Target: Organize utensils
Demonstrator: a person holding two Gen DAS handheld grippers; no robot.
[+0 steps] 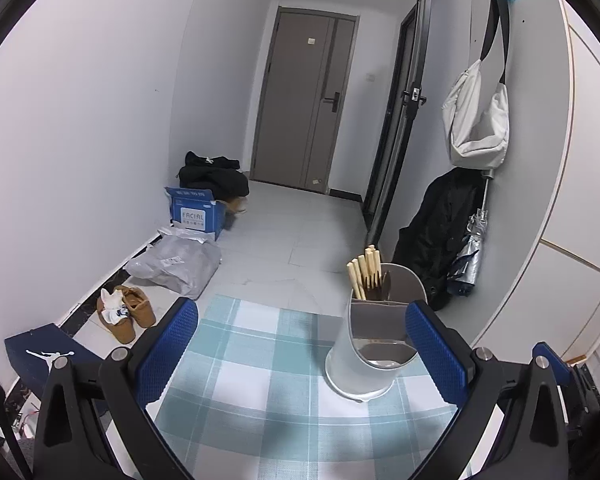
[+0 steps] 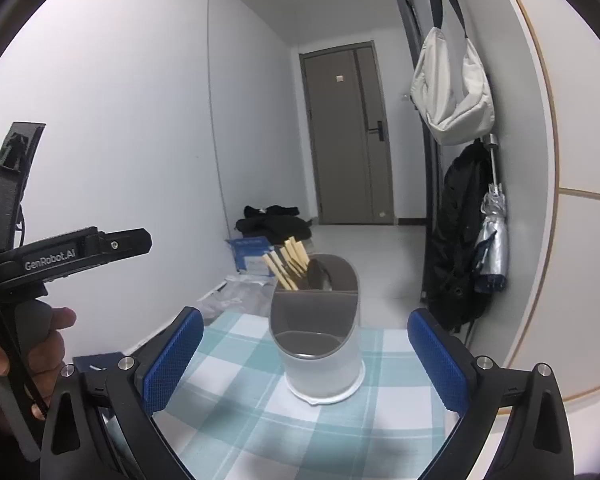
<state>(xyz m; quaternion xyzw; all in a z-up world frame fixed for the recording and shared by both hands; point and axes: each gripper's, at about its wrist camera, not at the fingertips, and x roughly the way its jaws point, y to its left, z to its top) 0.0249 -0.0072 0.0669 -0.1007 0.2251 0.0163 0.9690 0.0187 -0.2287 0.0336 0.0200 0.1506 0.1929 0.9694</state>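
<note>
A white utensil holder with a grey insert stands on the checked tablecloth. Several wooden chopsticks stand in its far compartment; the near compartment looks empty. My left gripper is open and empty, the holder just inside its right finger. In the right wrist view the holder sits between my open, empty right gripper fingers, with the chopsticks at its back left. The left gripper's body and the hand holding it show at the left.
The table's far edge drops to a tiled floor with shoes, a plastic bag and a blue box. A white bag, a dark coat and an umbrella hang on the right wall.
</note>
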